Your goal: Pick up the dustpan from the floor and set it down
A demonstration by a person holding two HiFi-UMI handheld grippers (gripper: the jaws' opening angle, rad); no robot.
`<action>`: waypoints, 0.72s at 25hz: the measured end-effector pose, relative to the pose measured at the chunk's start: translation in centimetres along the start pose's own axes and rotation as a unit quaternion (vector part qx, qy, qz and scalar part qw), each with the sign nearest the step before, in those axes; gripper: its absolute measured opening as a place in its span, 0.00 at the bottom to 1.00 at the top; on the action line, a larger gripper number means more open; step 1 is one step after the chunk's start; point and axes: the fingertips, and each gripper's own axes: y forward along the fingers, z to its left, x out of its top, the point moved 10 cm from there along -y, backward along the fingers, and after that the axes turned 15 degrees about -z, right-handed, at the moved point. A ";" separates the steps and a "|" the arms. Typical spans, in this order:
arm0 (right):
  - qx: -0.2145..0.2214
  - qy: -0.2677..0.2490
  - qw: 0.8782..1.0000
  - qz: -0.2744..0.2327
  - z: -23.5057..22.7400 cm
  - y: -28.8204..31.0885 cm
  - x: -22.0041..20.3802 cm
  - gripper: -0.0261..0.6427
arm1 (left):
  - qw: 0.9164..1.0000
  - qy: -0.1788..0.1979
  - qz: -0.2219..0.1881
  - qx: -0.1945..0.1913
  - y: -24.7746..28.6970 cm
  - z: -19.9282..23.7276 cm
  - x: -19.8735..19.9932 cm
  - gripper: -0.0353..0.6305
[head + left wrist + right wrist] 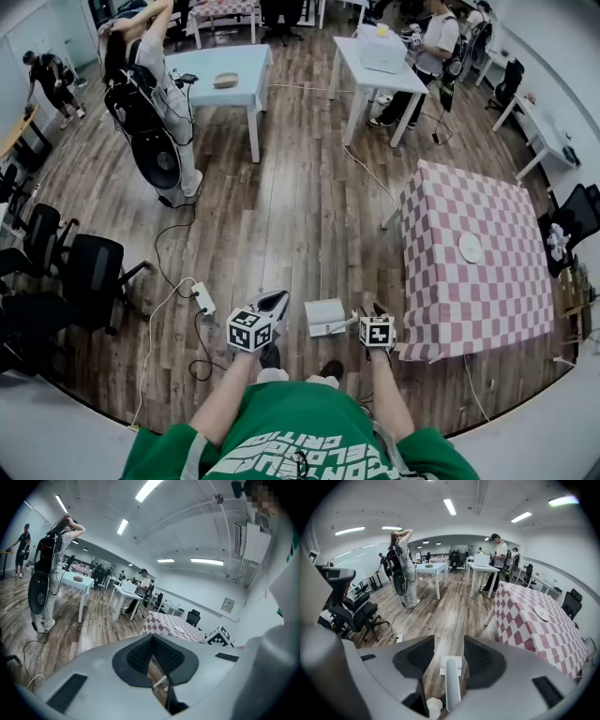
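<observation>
Open-plan office: white tables (398,82), swivel chairs (94,267), wood floor (281,206), ceiling strip lights (450,506).

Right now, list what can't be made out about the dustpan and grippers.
- Dustpan right end: head view, under the right gripper.
- Handle near end: right gripper view, cut off by the gripper body.
- White lump by the handle: right gripper view, mostly hidden, unidentifiable.
- Dustpan in left gripper view: blocked by the left gripper.

A green short-sleeved T-shirt (309,431) with white lettering is worn. The left hand-held gripper (273,300) and the right hand-held gripper (372,310) are cased in pale grey, fitted with black ribbed pads (479,658), and topped by black-and-white marker cubes (248,330).
</observation>
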 end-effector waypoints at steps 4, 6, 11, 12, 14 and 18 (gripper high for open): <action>-0.027 0.021 0.997 -0.067 1.0 -3.5 3.2 0.33 | 1.000 0.019 0.004 -0.022 0.5 0.2 0.8 0.06; -0.040 0.026 0.994 -0.095 1.7 -5.2 4.5 0.30 | 0.999 0.027 0.004 -0.034 0.5 0.1 1.3 0.06; -0.078 0.027 0.984 -0.158 3.9 -9.1 6.8 0.14 | 0.997 0.044 0.001 -0.070 0.5 0.0 2.7 0.06; -0.085 0.027 0.982 -0.168 4.4 -9.8 7.1 0.11 | 0.996 0.046 0.000 -0.078 0.6 0.0 3.0 0.06; -0.096 0.027 0.978 -0.185 5.3 -11.1 7.5 0.08 | 0.994 0.050 -0.002 -0.093 0.6 0.0 3.5 0.06; -0.115 0.034 0.970 -0.211 6.1 -13.3 7.5 0.05 | 0.992 0.053 -0.006 -0.116 1.1 -0.1 4.0 0.06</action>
